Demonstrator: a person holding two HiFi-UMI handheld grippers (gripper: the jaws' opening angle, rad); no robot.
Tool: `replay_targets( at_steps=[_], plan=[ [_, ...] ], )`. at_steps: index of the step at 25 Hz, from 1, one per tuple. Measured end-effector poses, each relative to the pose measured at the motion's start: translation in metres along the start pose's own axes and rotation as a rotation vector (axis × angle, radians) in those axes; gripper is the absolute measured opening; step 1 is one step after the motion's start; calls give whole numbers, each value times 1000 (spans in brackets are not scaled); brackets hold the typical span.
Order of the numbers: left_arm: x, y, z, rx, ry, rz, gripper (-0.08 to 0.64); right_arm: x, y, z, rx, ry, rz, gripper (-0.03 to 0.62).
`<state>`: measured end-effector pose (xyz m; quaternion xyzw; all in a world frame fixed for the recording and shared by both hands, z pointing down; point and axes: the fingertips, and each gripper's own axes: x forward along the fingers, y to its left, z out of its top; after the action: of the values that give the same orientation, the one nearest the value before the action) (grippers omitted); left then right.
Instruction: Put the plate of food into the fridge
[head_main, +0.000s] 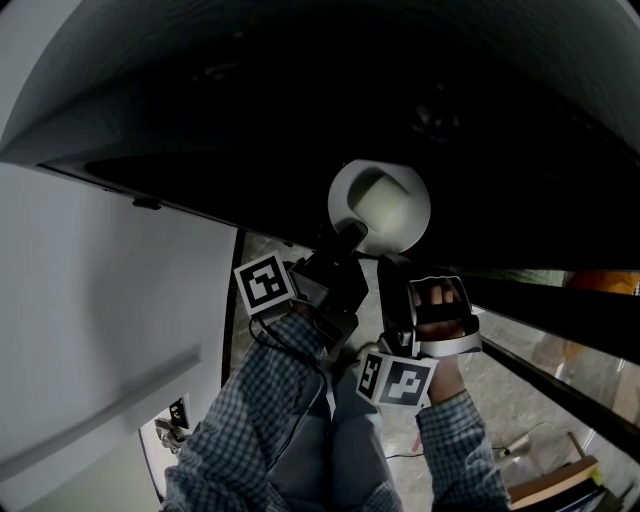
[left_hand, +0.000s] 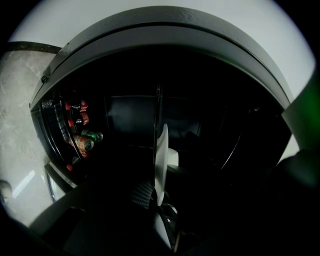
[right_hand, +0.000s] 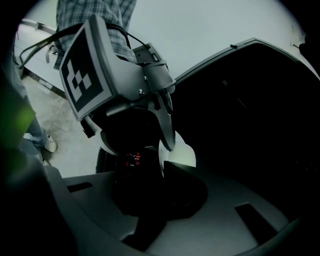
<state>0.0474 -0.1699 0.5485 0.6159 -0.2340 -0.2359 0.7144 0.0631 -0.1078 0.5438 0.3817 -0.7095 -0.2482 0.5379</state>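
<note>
Left gripper (left_hand: 156, 196) jaws clamp white plate (left_hand: 163, 150) edge-on | right gripper (head_main: 391, 266) jaws grip it too

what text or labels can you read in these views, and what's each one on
No text reads clearly in any view.
cans in the fridge: print too small and dark to read.
small tag by the white panel: too small to read.
square markers on the cubes: patterns, no words.
plate: no print.
</note>
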Motion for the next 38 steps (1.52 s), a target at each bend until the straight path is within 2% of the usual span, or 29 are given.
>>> replay_targets(
  at_steps=[7,20,27,38],
  plan=[
    [1,-1,2,4,5,-2,44,3,-4,0,8,16,-26,12],
    [-3,-8,-13,78,79,-9,64,9,-15,-2,43,43,-51,12],
    [-22,-16,-16,94,70,-16,64,12,-25,-1,51,50,-75,11],
    [-56,-5,-15,102,73,-27,63,36,-35,2,104,60,-88,12]
  ],
)
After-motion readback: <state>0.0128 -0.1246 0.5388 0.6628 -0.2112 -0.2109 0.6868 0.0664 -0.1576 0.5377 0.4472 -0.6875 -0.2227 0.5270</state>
